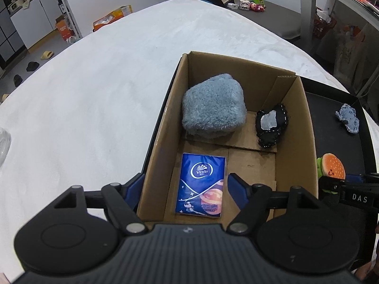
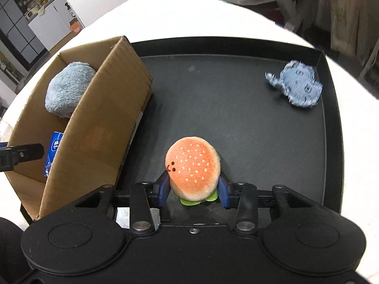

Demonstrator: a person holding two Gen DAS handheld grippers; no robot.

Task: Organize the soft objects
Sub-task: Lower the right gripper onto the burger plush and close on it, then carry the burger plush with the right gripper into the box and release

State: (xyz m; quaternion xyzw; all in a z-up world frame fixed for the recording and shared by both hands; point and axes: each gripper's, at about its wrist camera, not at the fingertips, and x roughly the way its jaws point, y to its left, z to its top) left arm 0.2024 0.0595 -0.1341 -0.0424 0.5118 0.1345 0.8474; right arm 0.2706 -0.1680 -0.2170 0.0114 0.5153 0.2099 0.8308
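An orange burger plush with a small face stands on the black tray. My right gripper is shut on it, a blue pad pressing on each side. My left gripper is open above the near end of the cardboard box. Its left finger hangs outside the box's left wall. A blue tissue pack lies flat on the box floor between the fingers, untouched. A fluffy grey-blue plush and a black beaded pouch also lie in the box. The burger plush shows beside the box in the left wrist view.
A frayed denim piece lies in the tray's far right corner. The box stands at the tray's left edge, on a white fleecy tabletop. Shelves, cartons and toys stand in the room beyond the table.
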